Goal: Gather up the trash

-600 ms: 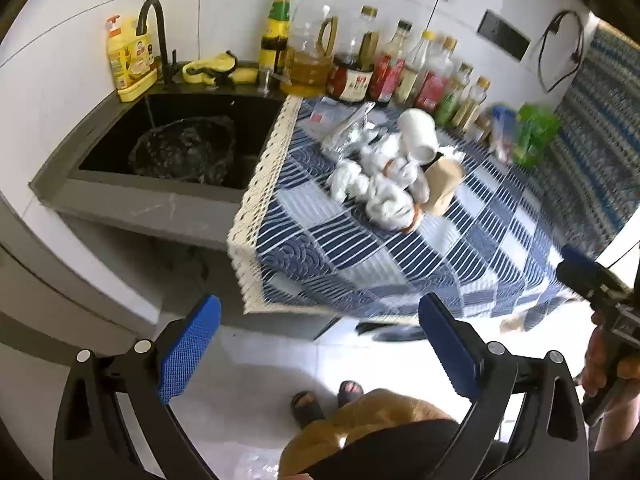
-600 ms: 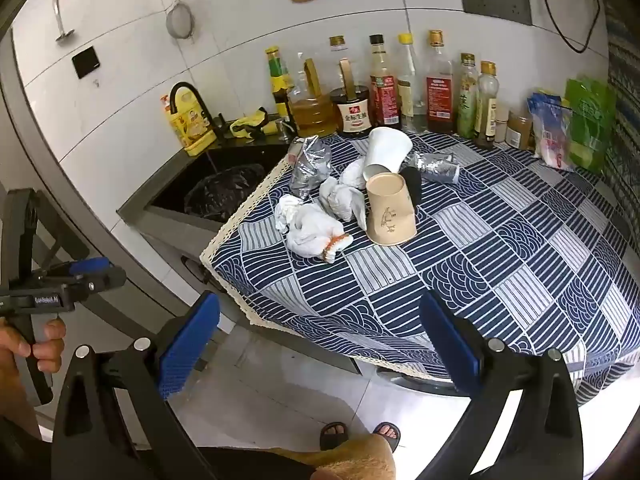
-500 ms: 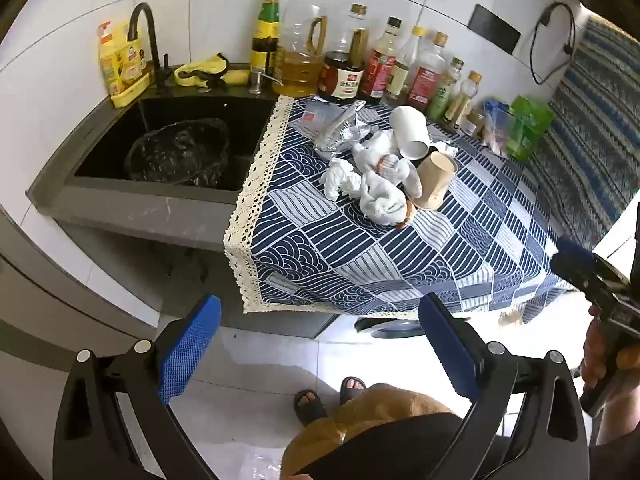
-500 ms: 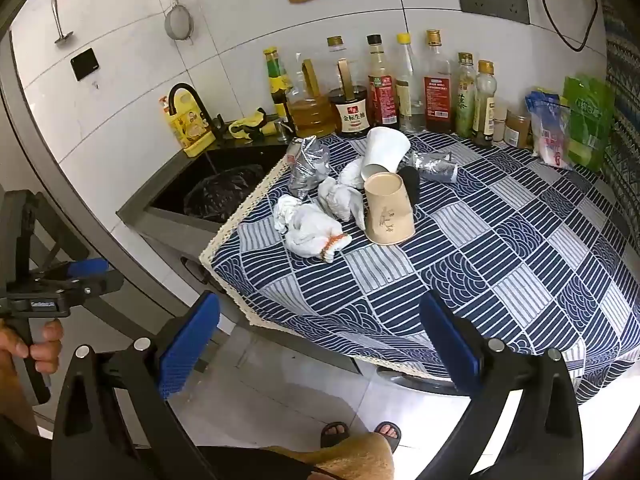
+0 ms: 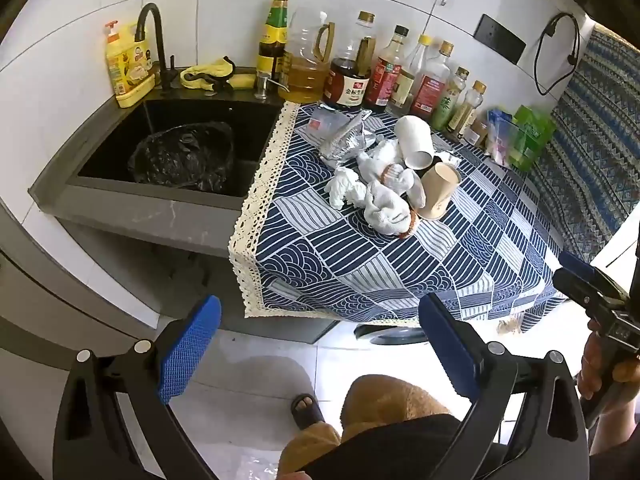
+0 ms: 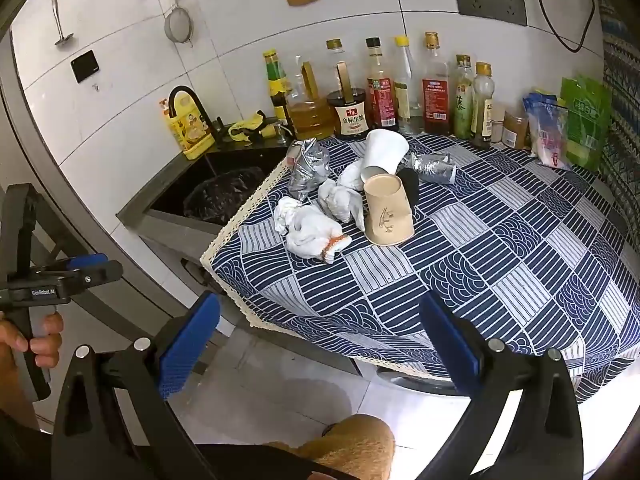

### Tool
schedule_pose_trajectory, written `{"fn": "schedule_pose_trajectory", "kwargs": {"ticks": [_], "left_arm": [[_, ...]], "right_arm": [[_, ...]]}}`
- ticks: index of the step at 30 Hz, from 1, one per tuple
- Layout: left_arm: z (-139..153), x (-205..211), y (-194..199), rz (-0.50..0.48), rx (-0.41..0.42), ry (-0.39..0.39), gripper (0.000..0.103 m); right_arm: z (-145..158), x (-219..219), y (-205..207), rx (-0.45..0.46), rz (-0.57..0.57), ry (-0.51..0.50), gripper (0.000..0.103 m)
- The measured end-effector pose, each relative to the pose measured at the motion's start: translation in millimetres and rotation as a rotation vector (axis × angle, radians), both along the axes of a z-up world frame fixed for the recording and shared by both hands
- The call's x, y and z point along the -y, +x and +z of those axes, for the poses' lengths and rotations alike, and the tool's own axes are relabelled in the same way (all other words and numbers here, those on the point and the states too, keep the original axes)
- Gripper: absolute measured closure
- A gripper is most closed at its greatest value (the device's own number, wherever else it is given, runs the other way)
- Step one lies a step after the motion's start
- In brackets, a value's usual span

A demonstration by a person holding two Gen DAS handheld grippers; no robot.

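- Trash lies in a cluster on the blue patterned tablecloth [image 6: 500,264], toward the sink side of the counter, with both grippers held well short of it over the floor.
- Black bin bag [image 5: 182,156] sits open inside the dark sink [image 5: 256,128], at the far left, just beside the cloth's lace edge.
- Left gripper [image 5: 320,354] hangs with its blue pads spread wide and nothing between them; the right wrist view shows it at the left edge, held by a hand.
- Crumpled foil wrapper [image 6: 308,168] lies at the left of the heap, near the lace edge.
- White crumpled tissues [image 6: 312,230] rest in front of it, one wad with an orange-striped edge.
- White paper cup [image 6: 384,150] lies tipped on its side behind them.
- Brown paper cup [image 6: 386,212] stands upside down, touching the tissues.
- Second foil scrap [image 6: 434,168] lies just right of the cups.
- Right gripper [image 6: 320,354] is likewise spread wide and empty.
- Sauce and oil bottles [image 6: 376,88] line the tiled wall behind.
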State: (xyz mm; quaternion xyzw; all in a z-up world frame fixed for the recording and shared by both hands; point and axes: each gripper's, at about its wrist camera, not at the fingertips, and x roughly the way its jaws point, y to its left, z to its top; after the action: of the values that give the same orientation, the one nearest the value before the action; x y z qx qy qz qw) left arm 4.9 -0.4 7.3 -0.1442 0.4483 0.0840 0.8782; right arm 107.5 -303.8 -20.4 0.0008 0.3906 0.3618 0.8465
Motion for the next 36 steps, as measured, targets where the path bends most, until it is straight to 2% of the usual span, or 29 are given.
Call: {"fn": "schedule_pose_trajectory", "kwargs": {"ticks": [5, 9, 11, 14, 18, 21, 24, 26, 29, 36], "left_arm": [[-0.9, 1.1, 1.1, -0.017, 0.007, -0.010, 0.007], [-1.9, 1.4, 6.5, -0.012, 0.003, 0.017, 0.007], [-2.3, 2.8, 5.1, -0.027, 0.016, -0.008, 0.007], [-1.5, 8.3, 4.6, -0.036, 0.010, 0.013, 0.007], [1.6, 9.0, 1.0, -0.035, 0.026, -0.034, 0.007], [2.1, 13.3, 0.9, -0.046, 0.027, -0.007, 0.007], [4.1, 13.1, 0.0, -0.055, 0.041, -0.021, 0.007], [5.5, 12.5, 0.6, -0.039, 0.039, 0.010, 0.007], [6.9, 9.4, -1.3, -0.033, 0.042, -0.036, 0.007], [5.2, 8.5, -3.5, -0.035, 0.038, -0.029, 0.007]], "right_arm": [[0.7, 3.8, -0.5, 0.010, -0.021, -0.007, 0.004], [0.1, 5.2, -0.7, 0.016, -0.038, -0.017, 0.004], [-0.2, 9.1, -1.3, -0.002, -0.043, -0.002, 0.004], [-0.8, 11.0, -3.1, 0.000, -0.045, -0.014, 0.004], [1.3, 11.9, -5.3, -0.002, -0.045, -0.004, 0.004], [3.8, 10.7, -6.9, 0.006, -0.045, 0.001, 0.004], [3.8, 9.5, -8.0, 0.013, -0.040, 0.010, 0.004], [3.1, 7.4, -7.6, 0.010, -0.047, -0.001, 0.004], [2.5, 10.4, -8.6, -0.017, -0.046, 0.013, 0.004], [4.8, 11.7, -9.7, 0.003, -0.070, 0.013, 0.004]]}}
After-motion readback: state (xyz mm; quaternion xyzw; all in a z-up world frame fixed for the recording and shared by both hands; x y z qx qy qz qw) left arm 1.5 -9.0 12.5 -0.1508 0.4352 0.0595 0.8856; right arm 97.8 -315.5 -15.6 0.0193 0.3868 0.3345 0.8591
